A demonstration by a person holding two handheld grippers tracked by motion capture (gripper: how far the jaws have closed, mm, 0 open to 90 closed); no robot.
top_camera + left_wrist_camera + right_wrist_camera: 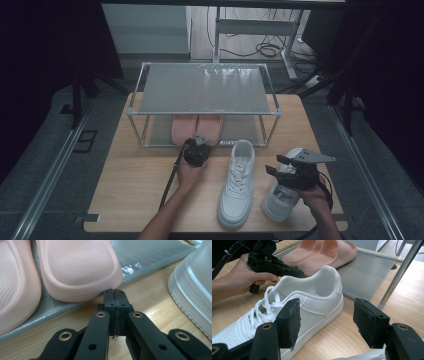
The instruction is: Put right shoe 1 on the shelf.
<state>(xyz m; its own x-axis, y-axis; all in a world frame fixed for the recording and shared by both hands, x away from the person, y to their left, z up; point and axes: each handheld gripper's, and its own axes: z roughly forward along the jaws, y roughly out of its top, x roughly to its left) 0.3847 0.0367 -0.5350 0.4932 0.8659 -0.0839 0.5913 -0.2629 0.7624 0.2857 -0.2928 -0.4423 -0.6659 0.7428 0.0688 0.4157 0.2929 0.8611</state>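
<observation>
Two pink slippers (196, 128) lie side by side on the lower shelf of a metal-framed rack (204, 90) standing at the far part of a wooden table (130, 185). Just in front of them, at the left, the left gripper (198, 142) is held with its jaws pressed together on nothing; in the left gripper view the closed tips (114, 295) meet the rim of the right-hand slipper (75, 270) at the shelf's front edge. Right of this hand, a white sneaker (236, 182) rests on the table, heel toward the rack. Further right, the right gripper (273, 166) hovers above a second white sneaker (280, 197), jaws spread wide and empty; in its own view they frame the first sneaker's heel (322, 290).
</observation>
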